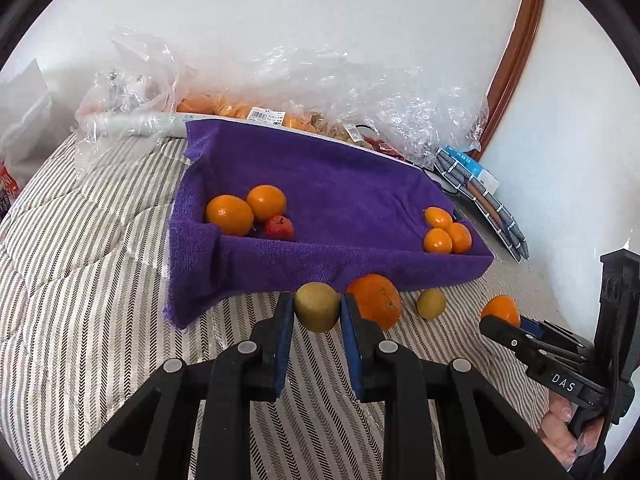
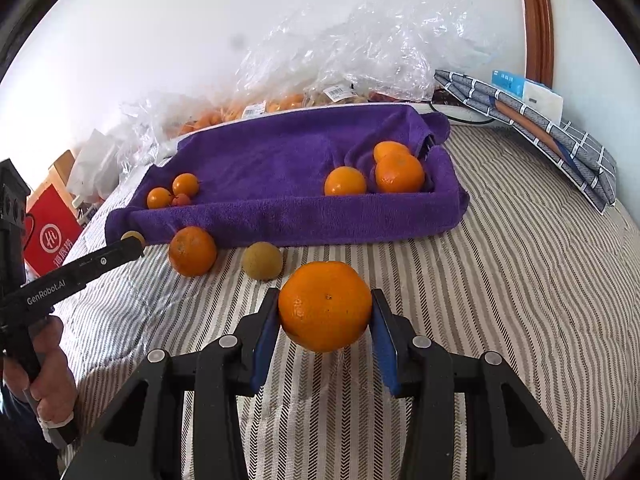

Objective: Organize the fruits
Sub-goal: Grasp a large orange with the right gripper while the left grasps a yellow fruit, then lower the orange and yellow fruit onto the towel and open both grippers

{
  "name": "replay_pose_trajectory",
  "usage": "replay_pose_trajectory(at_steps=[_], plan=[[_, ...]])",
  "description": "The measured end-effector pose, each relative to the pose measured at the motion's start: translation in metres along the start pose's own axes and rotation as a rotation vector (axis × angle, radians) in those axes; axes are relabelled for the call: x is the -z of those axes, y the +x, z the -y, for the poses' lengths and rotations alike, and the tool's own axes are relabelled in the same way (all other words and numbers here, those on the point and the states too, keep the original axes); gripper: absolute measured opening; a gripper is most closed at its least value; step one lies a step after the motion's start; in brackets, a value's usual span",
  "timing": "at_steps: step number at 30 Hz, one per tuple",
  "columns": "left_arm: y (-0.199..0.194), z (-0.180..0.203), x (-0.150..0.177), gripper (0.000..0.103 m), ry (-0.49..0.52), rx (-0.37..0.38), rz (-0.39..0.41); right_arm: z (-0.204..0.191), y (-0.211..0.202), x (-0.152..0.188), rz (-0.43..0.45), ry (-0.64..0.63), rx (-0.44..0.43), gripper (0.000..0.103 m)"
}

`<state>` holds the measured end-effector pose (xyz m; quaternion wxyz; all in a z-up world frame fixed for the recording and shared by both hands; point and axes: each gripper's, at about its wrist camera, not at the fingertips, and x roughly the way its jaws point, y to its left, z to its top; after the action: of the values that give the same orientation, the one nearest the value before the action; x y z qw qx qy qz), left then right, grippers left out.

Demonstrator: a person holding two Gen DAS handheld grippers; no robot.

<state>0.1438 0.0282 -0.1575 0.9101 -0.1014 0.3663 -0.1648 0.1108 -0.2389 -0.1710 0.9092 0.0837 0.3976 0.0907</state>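
A purple towel-lined tray (image 1: 320, 256) (image 2: 280, 216) lies on the striped bed. It holds two oranges (image 1: 230, 215) and a small red fruit (image 1: 278, 228) at its left end and three small oranges (image 1: 446, 230) at its right end. My left gripper (image 1: 317, 312) is shut on a yellow-green fruit (image 1: 317, 307) just in front of the tray. My right gripper (image 2: 325, 312) is shut on an orange (image 2: 325, 306), also seen in the left wrist view (image 1: 500, 310). A loose orange (image 1: 374, 300) (image 2: 192, 251) and a second yellow-green fruit (image 1: 431, 303) (image 2: 262, 261) lie on the bed before the tray.
Clear plastic bags (image 1: 280, 80) with more fruit lie behind the tray against the white wall. A folded checked cloth with a blue box (image 2: 540, 120) lies at the right. A red bag (image 2: 52, 236) stands at the left. The striped bed (image 2: 520, 280) extends to the right.
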Motion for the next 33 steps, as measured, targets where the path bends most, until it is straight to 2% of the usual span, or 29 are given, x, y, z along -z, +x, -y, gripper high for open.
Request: replay_pose_trajectory(at_steps=[2,5,12,21,24,28,33], plan=[[0.000,-0.004,-0.007,0.023,-0.020,0.022,0.001,0.001,-0.004,-0.007,0.018,-0.004,-0.001,0.043],[-0.004,-0.005,-0.019,0.023,-0.034,0.015,0.015,0.001,-0.011,-0.022,0.063,-0.030,0.012,0.043],[0.004,-0.001,-0.059,0.023,-0.019,-0.031,0.066,0.006,0.001,-0.064,0.126,-0.051,0.006,0.043],[0.037,-0.005,-0.083,0.023,-0.043,-0.053,0.059,0.013,0.049,-0.109,0.105,-0.070,-0.001,0.043],[0.041,-0.007,-0.082,0.023,-0.028,-0.071,0.072,0.017,0.062,-0.114,0.096,-0.082,0.016,0.043],[0.045,-0.016,-0.080,0.023,-0.063,-0.036,0.067,0.025,0.075,-0.110,0.094,-0.056,-0.001,0.043],[0.049,-0.011,-0.078,0.023,-0.049,-0.001,0.055,0.029,0.088,-0.109,0.071,-0.053,0.037,0.044]])
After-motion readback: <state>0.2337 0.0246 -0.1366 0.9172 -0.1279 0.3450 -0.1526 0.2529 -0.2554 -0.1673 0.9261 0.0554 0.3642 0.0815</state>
